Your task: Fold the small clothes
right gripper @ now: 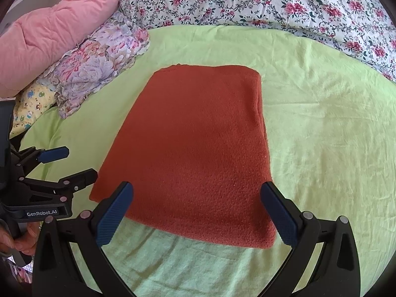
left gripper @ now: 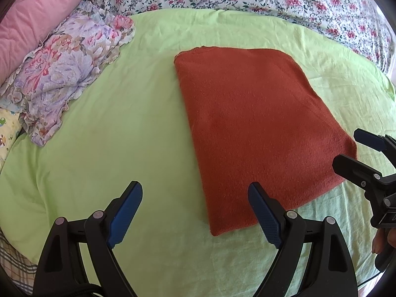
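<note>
Right gripper (right gripper: 196, 208) spread wide, empty, straddling near hem of rust knit garment (right gripper: 195, 148). Left gripper (left gripper: 195, 206) equally wide, empty, just off near-left corner of garment. Garment already a flat rectangle, mid green sheet (right gripper: 321, 128), well clear of floral pillow (left gripper: 61, 74) at sheet's left edge. Judged next: pinch both near corners, all layers, lift level, carry to far hem, align edges before release.

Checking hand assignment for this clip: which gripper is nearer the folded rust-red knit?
Right. The right gripper hovers open directly over the folded rust-red knit's near edge. The left gripper is open too, offset over its near left corner, partly above the green sheet.
</note>
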A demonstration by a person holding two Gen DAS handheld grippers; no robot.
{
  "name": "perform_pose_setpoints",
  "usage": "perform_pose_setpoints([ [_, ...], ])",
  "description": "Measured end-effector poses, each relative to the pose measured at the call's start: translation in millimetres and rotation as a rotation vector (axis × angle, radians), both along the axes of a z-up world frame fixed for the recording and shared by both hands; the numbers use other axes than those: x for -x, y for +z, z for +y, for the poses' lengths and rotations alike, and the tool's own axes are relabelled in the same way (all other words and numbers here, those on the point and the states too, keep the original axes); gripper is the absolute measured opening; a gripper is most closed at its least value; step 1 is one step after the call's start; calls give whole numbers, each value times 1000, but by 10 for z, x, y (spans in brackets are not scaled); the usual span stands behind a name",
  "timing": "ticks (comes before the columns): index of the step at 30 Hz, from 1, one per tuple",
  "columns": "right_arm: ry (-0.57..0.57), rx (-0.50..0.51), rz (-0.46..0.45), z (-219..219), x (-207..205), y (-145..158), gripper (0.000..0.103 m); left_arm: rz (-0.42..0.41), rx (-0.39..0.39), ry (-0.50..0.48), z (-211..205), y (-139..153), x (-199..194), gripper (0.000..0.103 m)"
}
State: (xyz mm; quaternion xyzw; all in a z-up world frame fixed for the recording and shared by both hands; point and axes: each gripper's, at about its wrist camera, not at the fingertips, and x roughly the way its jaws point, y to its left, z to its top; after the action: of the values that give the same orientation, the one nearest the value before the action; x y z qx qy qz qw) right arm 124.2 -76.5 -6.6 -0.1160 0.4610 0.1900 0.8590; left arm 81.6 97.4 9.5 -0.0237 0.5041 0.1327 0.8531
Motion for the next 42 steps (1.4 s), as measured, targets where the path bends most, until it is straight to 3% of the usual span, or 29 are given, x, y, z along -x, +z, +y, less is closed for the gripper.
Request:
perform_pose_setpoints([
  [42, 2, 0, 7, -64, -80, 18, 102, 4, 9, 10, -36, -11, -40, 88],
])
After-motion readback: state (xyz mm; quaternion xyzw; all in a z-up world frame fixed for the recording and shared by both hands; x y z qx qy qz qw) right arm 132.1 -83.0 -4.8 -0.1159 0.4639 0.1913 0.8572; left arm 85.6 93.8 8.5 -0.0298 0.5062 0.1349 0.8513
